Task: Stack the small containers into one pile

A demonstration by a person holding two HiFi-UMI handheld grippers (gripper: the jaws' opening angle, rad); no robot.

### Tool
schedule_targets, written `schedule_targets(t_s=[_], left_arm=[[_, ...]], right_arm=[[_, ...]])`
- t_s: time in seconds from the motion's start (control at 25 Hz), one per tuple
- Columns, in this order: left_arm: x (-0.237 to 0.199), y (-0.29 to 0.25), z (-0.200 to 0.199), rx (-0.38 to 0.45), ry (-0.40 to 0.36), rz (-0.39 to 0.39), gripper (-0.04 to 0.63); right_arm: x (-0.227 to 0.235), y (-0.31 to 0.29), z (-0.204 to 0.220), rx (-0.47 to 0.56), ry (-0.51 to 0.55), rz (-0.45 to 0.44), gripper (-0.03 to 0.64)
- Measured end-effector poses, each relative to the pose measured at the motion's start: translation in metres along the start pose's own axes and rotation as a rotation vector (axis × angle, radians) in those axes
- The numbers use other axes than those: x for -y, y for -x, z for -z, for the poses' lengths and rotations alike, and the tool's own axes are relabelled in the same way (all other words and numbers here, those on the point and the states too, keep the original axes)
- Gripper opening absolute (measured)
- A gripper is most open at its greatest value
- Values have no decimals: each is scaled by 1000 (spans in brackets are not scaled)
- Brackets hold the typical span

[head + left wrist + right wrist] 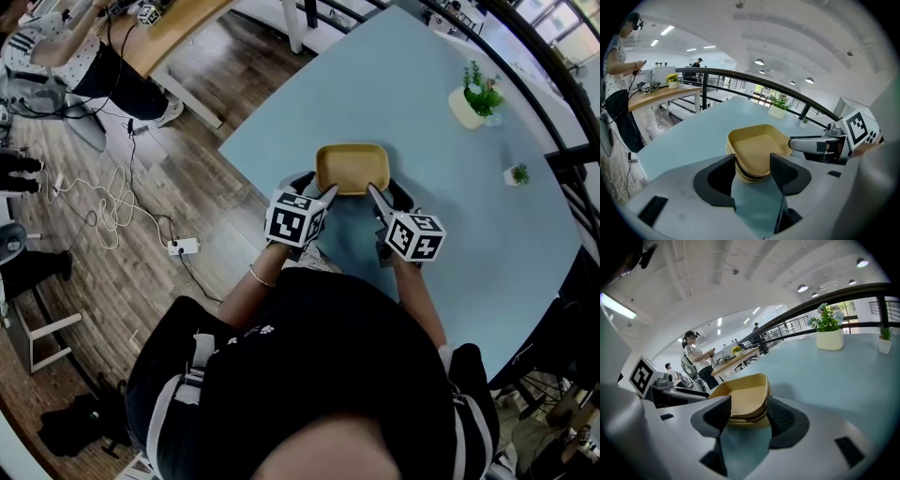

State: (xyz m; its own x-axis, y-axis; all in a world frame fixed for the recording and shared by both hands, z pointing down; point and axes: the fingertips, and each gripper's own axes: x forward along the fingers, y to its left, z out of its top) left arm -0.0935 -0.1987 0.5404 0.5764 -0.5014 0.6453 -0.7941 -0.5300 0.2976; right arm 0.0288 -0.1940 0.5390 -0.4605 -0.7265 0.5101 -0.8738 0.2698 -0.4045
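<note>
Light-blue table [450, 234] under both tools, wood floor [216, 84] around it. Nearest, the left gripper [319, 199] [752, 171] and right gripper [380, 199] [747, 416] sit at the table's near edge, each pointing at a near corner of the yellow container stack [352, 167] [757, 150] [743, 401]. Both sets of jaws are spread apart and clamp nothing; a corner of the stack sits in each gap, contact unclear. Containers are nested in one pile, at least two layers visible, standing on the table between the two tools. Further back are a potted plant [476, 98] [828, 331] and a small pot [517, 174]. Beyond the table, a power strip [183, 247] on the floor and a person [66, 42] by a wooden desk [169, 28].
</note>
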Motion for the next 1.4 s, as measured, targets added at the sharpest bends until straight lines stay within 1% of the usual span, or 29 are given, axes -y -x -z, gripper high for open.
schedule_targets(t_s=[0.28,0.4,0.48,0.56,0.68,0.76,0.84,0.92,1.0,1.16,1.32,1.4], left_arm=[[0,5,-5,23,-3,-6,229],[1,13,-13,64,-5,-15,229],[1,19,-21,102,8,-15,229],[5,23,-28,133,22,1,227],[14,27,-39,166,11,32,225],[20,30,-46,188,1,49,211],[26,32,-51,205,7,64,157],[31,35,-55,223,12,80,135],[37,39,-60,247,6,100,113],[50,51,-72,309,-10,137,50],[69,62,-81,365,-58,219,34],[76,65,-81,367,-71,241,32]], right_arm=[[4,7,-8,34,-12,15,242],[3,15,-17,75,-22,19,242],[2,22,-23,103,-27,22,241],[1,28,-27,124,-34,22,238],[-3,38,-34,156,-42,14,226],[-6,45,-41,184,-40,10,212],[-9,51,-47,214,-26,7,195],[-14,58,-52,244,-4,-1,174],[-20,65,-56,276,9,-20,147],[-33,78,-63,329,20,-71,92],[-45,92,-74,395,55,-96,2],[-50,98,-78,419,69,-100,2]])
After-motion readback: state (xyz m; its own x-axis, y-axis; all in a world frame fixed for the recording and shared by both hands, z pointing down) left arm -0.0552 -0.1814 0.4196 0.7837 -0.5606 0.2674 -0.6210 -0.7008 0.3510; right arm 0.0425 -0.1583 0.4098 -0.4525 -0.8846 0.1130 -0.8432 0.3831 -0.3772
